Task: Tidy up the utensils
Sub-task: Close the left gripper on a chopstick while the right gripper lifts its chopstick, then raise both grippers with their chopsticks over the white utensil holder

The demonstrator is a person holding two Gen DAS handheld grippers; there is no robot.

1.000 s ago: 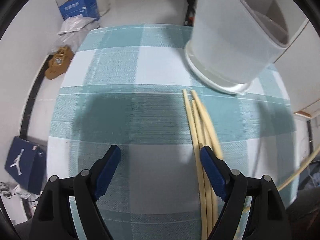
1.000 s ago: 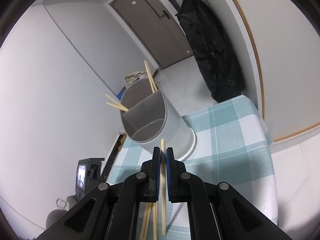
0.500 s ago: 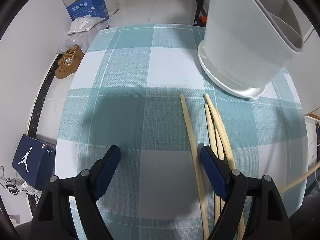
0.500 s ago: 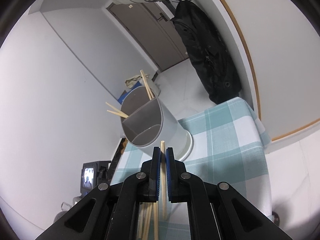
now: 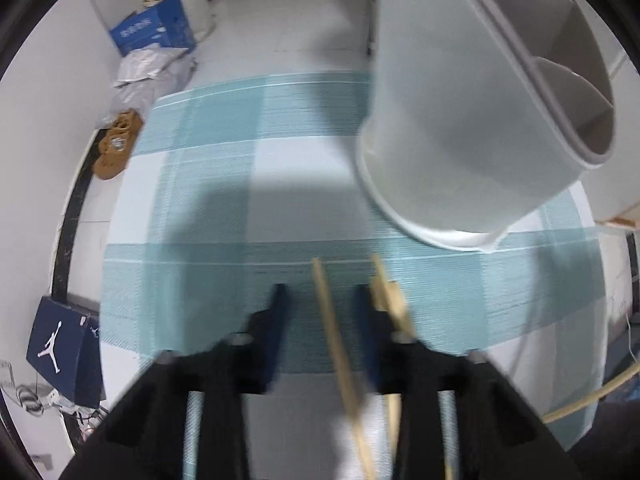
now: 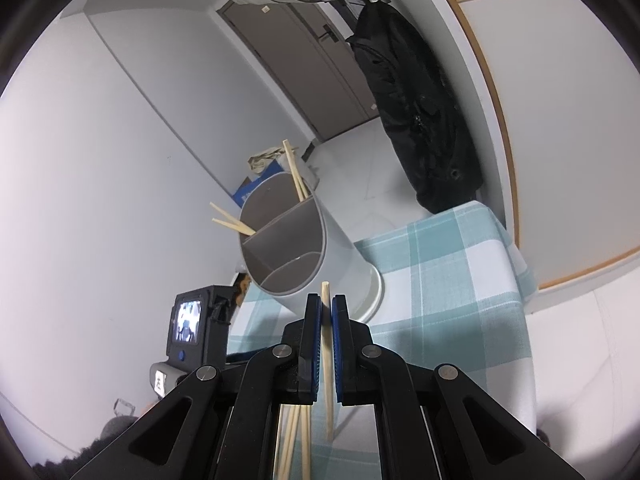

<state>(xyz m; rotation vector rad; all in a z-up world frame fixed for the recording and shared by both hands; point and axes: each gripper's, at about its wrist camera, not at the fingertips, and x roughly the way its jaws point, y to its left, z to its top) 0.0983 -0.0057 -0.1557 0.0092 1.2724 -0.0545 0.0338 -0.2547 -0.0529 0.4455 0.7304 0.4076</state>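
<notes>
A white divided utensil holder (image 5: 460,120) (image 6: 304,240) stands on the teal checked tablecloth (image 5: 200,220), with chopsticks (image 6: 296,172) sticking out of its far compartments. Several loose chopsticks lie on the cloth in front of it. My left gripper (image 5: 320,312) points down over them, and its jaws are closing around one chopstick (image 5: 332,332). A gap still shows on both sides of that chopstick. The others (image 5: 390,300) lie under the right finger. The picture is blurred. My right gripper (image 6: 326,308) is shut on a single chopstick (image 6: 326,344), held above the table and aimed at the holder.
The table's edges drop to the floor on the left and far sides. On the floor are a blue box (image 5: 152,32), a brown shoe (image 5: 118,148) and a dark blue bag (image 5: 60,348). A black coat (image 6: 420,120) hangs on the wall by a door (image 6: 304,60).
The left gripper has shifted right, so one chopstick now lies between its fingers. Its jaws have narrowed a lot. The right gripper still holds its chopstick in the same place.
</notes>
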